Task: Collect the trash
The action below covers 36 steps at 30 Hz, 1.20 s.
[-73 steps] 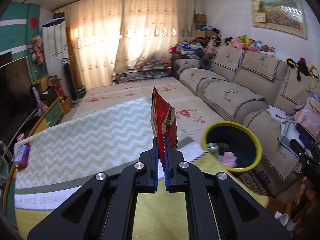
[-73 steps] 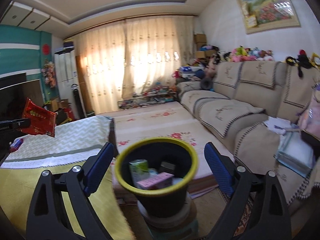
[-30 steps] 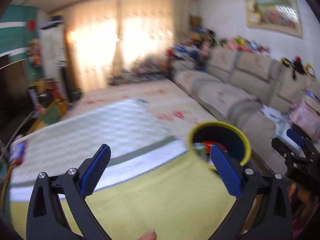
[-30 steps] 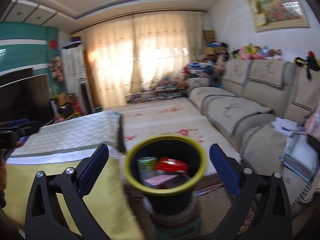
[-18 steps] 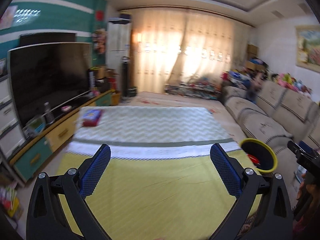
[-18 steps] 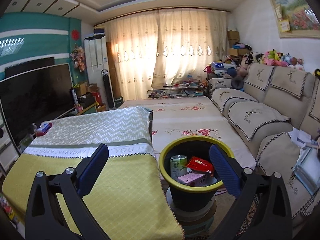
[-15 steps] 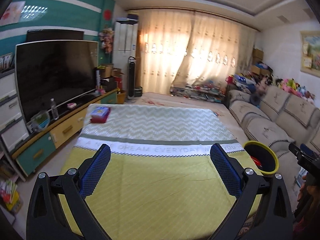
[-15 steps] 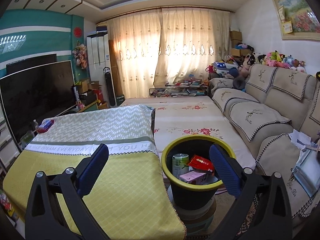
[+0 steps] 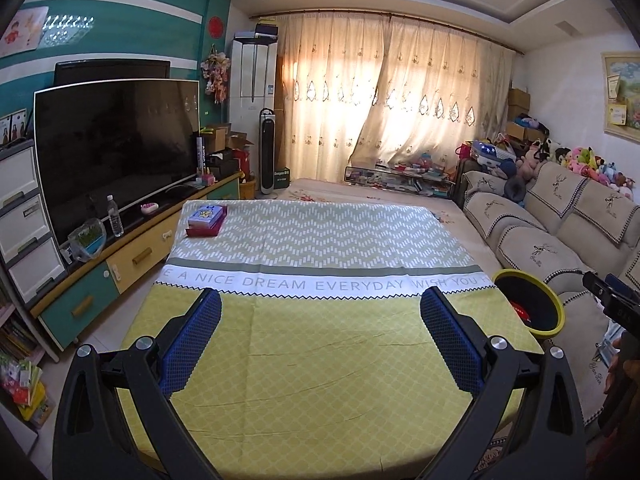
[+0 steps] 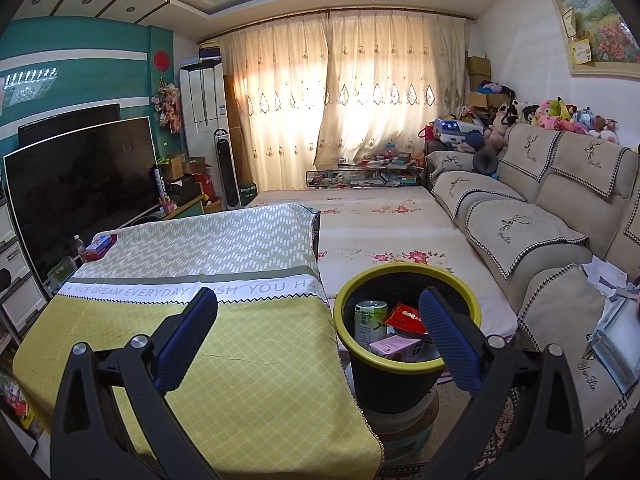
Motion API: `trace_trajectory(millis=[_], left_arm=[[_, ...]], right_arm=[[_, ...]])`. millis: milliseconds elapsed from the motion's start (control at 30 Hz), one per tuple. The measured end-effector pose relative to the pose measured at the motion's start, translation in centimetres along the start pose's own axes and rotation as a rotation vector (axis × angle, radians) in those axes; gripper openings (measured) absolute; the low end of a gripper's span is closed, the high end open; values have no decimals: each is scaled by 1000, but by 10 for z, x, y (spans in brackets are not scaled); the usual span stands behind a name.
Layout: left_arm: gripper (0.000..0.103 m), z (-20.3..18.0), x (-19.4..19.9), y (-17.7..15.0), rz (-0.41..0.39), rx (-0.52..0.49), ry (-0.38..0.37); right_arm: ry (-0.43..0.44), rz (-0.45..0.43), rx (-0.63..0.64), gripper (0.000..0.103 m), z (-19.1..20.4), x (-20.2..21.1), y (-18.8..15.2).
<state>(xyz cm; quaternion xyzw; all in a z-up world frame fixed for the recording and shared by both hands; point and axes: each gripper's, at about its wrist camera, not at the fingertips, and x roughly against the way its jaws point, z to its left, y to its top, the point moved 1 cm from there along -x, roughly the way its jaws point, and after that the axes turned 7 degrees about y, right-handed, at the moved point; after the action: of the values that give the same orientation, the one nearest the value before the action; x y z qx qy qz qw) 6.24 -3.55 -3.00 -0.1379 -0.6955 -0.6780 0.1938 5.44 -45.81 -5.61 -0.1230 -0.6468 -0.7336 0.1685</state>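
A black bin with a yellow rim (image 10: pixel 408 276) stands at the table's right edge; inside lie a green can (image 10: pixel 370 322), a red snack packet (image 10: pixel 406 318) and a pink box (image 10: pixel 396 348). The same bin (image 9: pixel 527 303) shows at the right of the left wrist view. My left gripper (image 9: pixel 320 336) is open over the yellow-green tablecloth (image 9: pixel 320 344), holding nothing. My right gripper (image 10: pixel 320 336) is open too, empty, with its right finger in front of the bin. A red and blue box (image 9: pixel 206 220) lies at the table's far left corner.
A large TV (image 9: pixel 116 148) on a low cabinet lines the left wall, with a bottle (image 9: pixel 115 222) on it. A beige sofa (image 10: pixel 532 220) runs along the right. Curtains (image 9: pixel 380 108) cover the far window. The other gripper's tip (image 9: pixel 612 300) shows at the right edge.
My left gripper opened and dropped the red packet into the bin, then swung left and back over the table. My right gripper pulled back a little and stayed open.
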Motion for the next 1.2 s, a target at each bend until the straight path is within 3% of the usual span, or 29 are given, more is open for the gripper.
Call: trace_trajectory(millis=[1200], left_arm=[[98,0,-21,-7,42,9,-20]], right_arm=[[14,24,-3,96,5,-16,-2]])
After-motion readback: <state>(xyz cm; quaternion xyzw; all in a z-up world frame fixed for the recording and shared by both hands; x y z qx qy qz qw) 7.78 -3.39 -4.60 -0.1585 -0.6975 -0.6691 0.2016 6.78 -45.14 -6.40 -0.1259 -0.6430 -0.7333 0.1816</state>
